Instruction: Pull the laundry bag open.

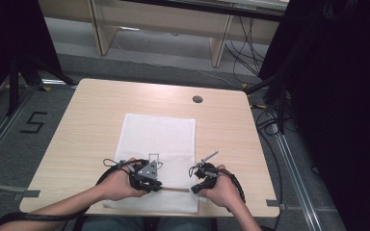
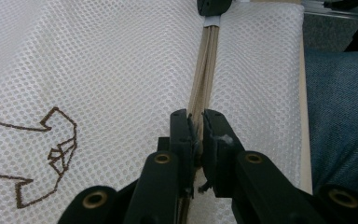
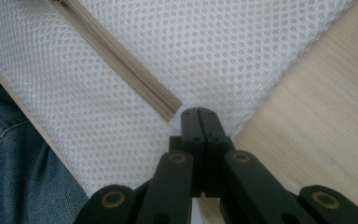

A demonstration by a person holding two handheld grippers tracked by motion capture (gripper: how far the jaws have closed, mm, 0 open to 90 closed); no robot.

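A white mesh bag (image 1: 156, 137) lies flat on the wooden table (image 1: 91, 120). Its beige zipper (image 1: 176, 189) runs along the near edge. My left gripper (image 1: 160, 187) is shut on the zipper (image 2: 206, 65); in the left gripper view its tips (image 2: 196, 123) pinch the beige strip. My right gripper (image 1: 192, 190) is shut on the zipper's end at the bag's corner, where its tips (image 3: 199, 114) meet the zipper (image 3: 121, 65) and a white tab. The right gripper's tip (image 2: 214, 7) shows at the far end of the zipper. What sits between the left pads is hidden.
A brown stitched logo (image 2: 51, 154) marks the mesh bag (image 2: 121, 70). The person's jeans (image 2: 340, 116) lie just past the table's near edge. A round cable hole (image 1: 197, 99) sits at the table's far side. Bare wood (image 3: 317, 107) borders the bag's corner.
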